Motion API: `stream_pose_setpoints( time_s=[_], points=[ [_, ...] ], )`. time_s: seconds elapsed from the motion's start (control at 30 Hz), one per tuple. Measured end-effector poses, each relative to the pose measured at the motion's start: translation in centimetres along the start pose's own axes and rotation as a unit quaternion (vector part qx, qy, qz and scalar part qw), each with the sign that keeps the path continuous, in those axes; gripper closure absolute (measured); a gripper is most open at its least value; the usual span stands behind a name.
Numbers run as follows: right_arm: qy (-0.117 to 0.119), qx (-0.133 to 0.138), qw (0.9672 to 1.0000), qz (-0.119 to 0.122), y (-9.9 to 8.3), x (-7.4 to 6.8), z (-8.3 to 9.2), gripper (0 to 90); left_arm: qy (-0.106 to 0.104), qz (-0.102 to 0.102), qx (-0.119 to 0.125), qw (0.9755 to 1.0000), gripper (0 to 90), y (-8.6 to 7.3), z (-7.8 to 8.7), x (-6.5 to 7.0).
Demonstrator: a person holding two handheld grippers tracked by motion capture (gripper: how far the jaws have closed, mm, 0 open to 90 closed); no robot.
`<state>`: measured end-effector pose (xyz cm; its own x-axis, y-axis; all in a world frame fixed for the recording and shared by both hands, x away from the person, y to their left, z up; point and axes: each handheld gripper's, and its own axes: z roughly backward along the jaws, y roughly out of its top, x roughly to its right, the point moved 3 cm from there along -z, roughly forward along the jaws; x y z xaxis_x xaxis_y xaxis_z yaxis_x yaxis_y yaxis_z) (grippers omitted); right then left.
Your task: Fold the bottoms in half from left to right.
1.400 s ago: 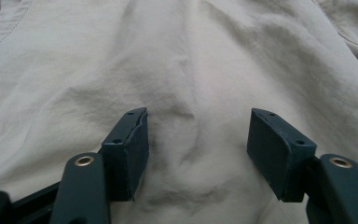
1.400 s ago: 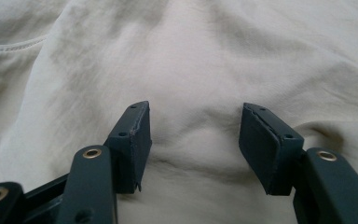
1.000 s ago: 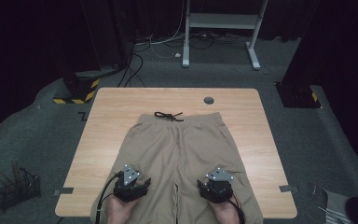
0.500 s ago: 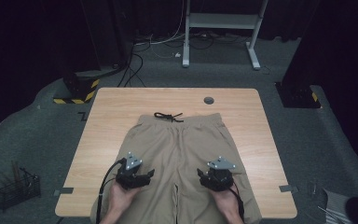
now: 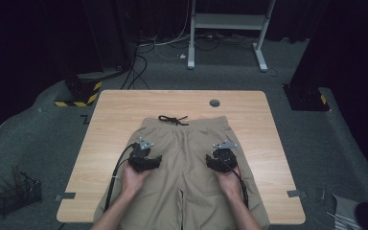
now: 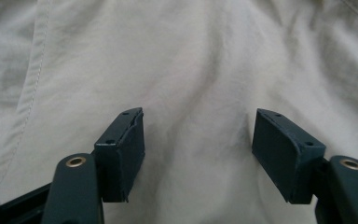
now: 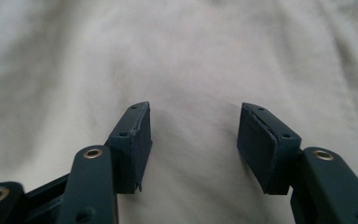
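Shorts (image 5: pixel 187 167) flat, waistband far, legs toward person

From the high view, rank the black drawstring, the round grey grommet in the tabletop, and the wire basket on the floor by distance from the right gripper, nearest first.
Measured from the right gripper:
1. Black drawstring, at the shorts' waistband, up and left of it.
2. Round grey grommet, near the table's far edge, almost straight ahead; fairly close to the drawstring's distance.
3. Wire basket, on the floor off the table's left side, clearly farthest.

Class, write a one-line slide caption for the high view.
Two open grippers, left and right, over tan shorts spread on a wooden table.
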<state>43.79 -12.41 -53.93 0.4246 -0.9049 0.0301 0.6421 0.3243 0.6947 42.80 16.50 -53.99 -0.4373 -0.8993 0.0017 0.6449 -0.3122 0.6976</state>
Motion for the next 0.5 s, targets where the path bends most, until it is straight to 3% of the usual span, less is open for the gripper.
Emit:
stream_pose_setpoints(
  time_s=[0.3, 0.5],
  points=[
    [0.005, 0.023, 0.9997, 0.006, -1.6, -0.2, 1.0, 43.7, 0.006, 0.000, 0.043, 0.9991, 36.2, -1.5, 0.6, 0.4],
    [0.008, 0.030, 0.9995, 0.009, -3.6, -0.9, 2.9, 43.8, 0.001, -0.006, 0.044, 0.9990, 36.7, -2.9, 1.9, 1.7]
  ],
)
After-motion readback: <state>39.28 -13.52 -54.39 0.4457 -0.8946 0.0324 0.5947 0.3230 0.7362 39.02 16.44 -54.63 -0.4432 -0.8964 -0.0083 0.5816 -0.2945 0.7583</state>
